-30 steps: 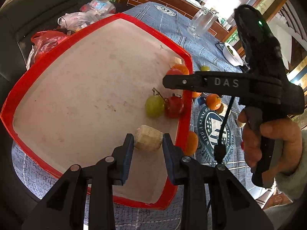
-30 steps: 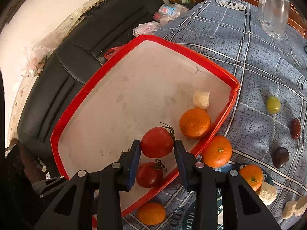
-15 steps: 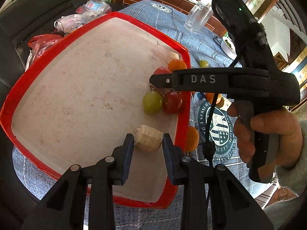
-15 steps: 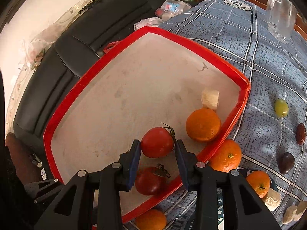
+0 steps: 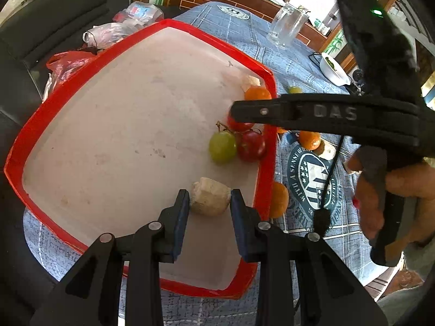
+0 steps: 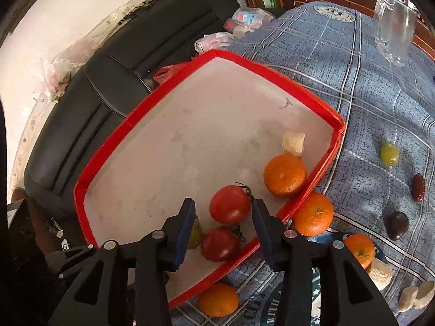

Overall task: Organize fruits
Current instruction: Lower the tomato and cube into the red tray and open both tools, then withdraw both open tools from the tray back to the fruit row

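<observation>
The right gripper (image 6: 223,212) had just been opening, its jaws clear of the round red tomato (image 6: 230,203) between them at lower centre, inside the red-rimmed tray (image 6: 114,146). The left gripper (image 5: 209,199) clamped a pale fruit chunk (image 5: 210,199).

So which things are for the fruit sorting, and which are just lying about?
For the job:
- red tray
- tomato between the right tongs, just opened
- pale chunk in the left tongs
- oranges and green grape on the cloth

Just lying about:
- glass mug
- plastic bags
- white bowl
</observation>
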